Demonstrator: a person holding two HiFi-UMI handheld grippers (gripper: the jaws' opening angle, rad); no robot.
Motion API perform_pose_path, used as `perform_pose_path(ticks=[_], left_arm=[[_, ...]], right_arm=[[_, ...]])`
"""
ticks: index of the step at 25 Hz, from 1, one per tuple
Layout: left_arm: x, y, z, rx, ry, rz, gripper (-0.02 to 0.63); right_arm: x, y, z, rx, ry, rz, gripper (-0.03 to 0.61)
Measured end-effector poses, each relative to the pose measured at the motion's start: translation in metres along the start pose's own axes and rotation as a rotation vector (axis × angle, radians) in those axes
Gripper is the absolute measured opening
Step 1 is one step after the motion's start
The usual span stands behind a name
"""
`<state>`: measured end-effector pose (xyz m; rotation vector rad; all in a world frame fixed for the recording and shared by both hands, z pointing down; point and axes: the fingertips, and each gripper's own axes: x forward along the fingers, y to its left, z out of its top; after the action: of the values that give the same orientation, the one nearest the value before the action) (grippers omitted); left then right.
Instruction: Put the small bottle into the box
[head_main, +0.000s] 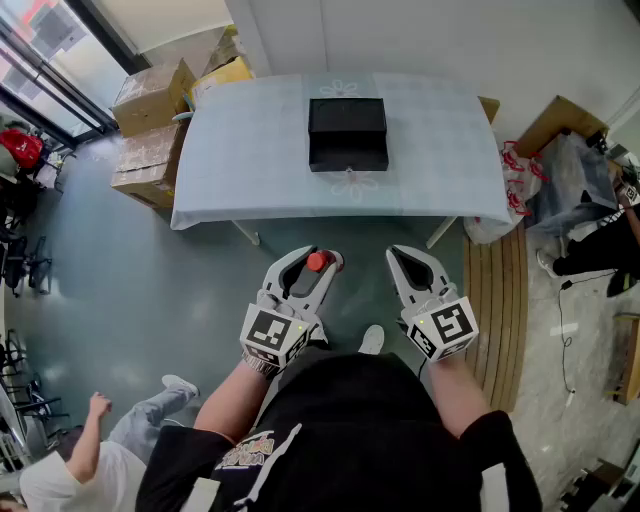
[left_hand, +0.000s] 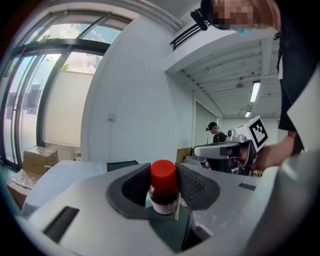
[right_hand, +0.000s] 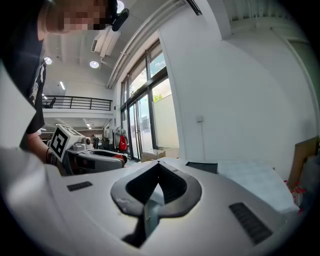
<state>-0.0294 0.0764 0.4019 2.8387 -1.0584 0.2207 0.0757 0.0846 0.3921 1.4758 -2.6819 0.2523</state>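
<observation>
A small brown bottle with a red cap stands upright between the jaws of my left gripper, which is shut on it. In the left gripper view the bottle fills the gap between the dark pads. My right gripper is held beside it, shut, with nothing between its jaws; in its own view the tips meet. Both grippers hang over the floor, short of the table. The black box lies open on the table's middle and also shows as a dark box ahead of each gripper.
Cardboard boxes are stacked at the table's left end. Bags and a wooden slatted board lie to its right. A person sits on the floor at the lower left. Another person stands far off.
</observation>
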Motion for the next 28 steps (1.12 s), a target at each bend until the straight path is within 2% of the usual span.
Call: perform_pose_path(ticks=[19,28], left_arm=[[-0.017,0.018,-0.001,-0.013,-0.011,-0.008,0.155],[-0.021,0.050,-0.001,-0.017,-0.008,-0.023,0.155]], right_arm=[[0.018,0.026,0.005,-0.029,-0.009,0.016,0.008],[0.050,0.038,0.012,-0.040,-0.021,0.016,0.008]])
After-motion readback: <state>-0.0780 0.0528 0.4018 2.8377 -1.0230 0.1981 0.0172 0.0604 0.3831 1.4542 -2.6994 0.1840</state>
